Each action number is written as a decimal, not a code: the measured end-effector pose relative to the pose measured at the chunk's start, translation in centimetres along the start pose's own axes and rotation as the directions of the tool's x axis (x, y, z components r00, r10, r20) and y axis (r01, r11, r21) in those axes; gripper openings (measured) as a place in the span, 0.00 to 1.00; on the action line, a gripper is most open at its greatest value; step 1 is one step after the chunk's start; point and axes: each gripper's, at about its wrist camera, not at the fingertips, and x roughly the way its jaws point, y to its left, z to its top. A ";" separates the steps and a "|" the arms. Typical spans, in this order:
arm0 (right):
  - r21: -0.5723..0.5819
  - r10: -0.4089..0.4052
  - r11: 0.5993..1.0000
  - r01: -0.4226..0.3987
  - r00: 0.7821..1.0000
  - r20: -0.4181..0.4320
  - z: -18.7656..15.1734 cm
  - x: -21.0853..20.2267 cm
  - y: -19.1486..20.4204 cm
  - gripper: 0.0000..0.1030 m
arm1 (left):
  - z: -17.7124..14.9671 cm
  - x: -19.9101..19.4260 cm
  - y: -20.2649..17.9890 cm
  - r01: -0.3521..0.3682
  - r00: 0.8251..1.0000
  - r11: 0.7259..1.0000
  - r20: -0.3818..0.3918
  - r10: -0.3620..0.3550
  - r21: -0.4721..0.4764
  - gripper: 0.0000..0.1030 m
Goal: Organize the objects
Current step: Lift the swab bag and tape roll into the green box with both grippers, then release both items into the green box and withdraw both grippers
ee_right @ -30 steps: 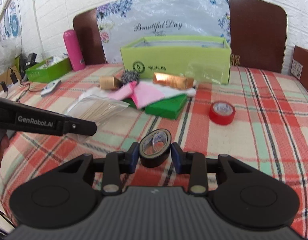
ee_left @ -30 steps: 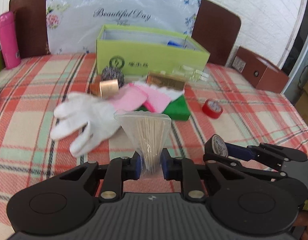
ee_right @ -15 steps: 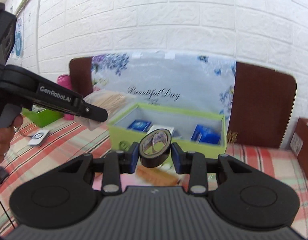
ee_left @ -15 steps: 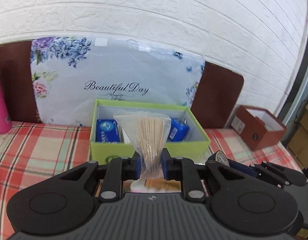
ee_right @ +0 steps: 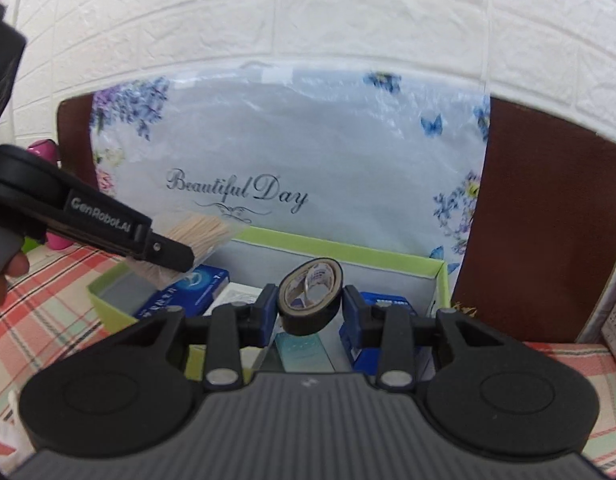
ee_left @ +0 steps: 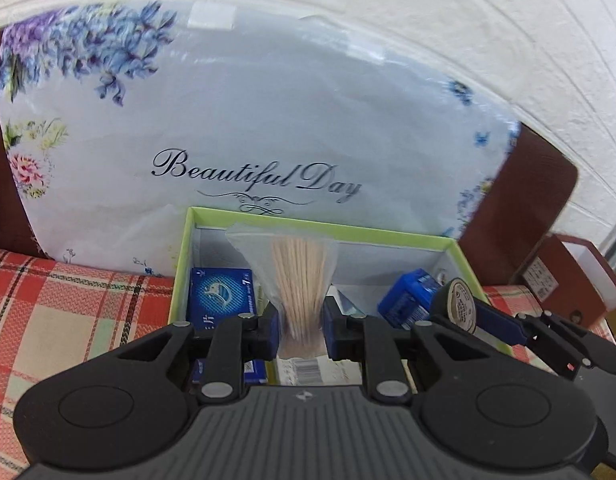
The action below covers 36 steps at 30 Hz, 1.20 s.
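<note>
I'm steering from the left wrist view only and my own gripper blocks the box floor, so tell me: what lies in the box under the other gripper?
Observer: In the right wrist view, a teal packet lies on the floor of the green box, right below the black tape roll that the right gripper is shut on.
Operator: Is my bag over the box too?
Observer: Yes. The toothpick bag in the left gripper hangs over the box's left end, above a blue carton.
Operator: Anything left of the box that I can't see?
Observer: A pink bottle stands behind your gripper, mostly hidden.
</note>
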 end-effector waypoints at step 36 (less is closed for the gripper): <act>0.122 0.014 0.992 -0.015 1.000 0.011 -12.5 -20.5 4.6 1.00 | -19.3 -16.2 -2.0 -0.112 0.994 0.993 0.006 0.112 -0.030 0.86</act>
